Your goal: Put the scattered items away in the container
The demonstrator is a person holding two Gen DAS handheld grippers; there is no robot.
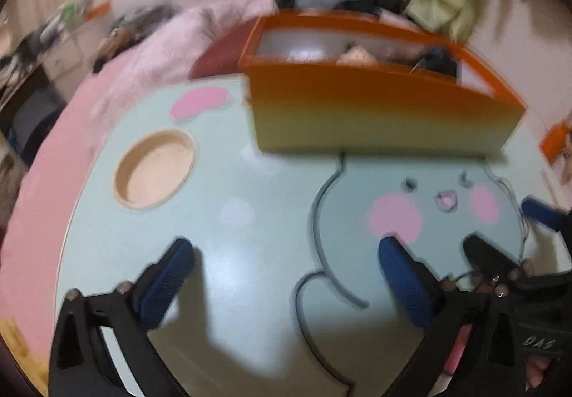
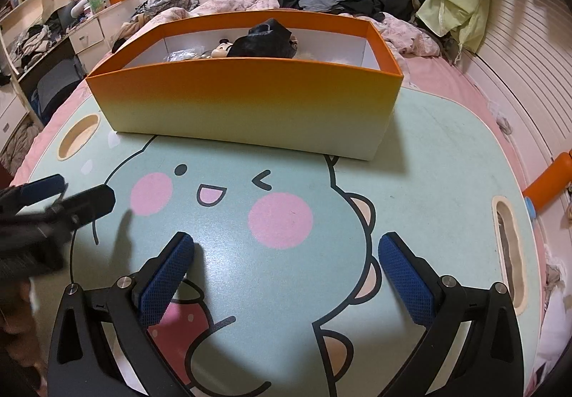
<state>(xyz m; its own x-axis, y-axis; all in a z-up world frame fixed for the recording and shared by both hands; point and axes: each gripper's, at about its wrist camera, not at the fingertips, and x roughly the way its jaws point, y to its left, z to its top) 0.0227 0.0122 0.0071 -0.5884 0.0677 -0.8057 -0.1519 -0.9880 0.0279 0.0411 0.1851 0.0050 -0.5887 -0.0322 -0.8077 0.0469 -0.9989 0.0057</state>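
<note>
Both your left hand-held gripper (image 1: 286,275) and right hand-held gripper (image 2: 286,272) hang released and empty over the bare counter (image 2: 429,154); box (image 2: 246,104) looks loaded, so check for leftovers.

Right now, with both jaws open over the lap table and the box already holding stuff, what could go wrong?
1. The left gripper sits close beside the right gripper over the table; moving either sideways could knock them together.
2. The dark cloth is heaped up to the rim of the orange box; adding more could spill it.
3. The table seems to rest on soft bedding, so a push on the box could shift or tip it.
</note>
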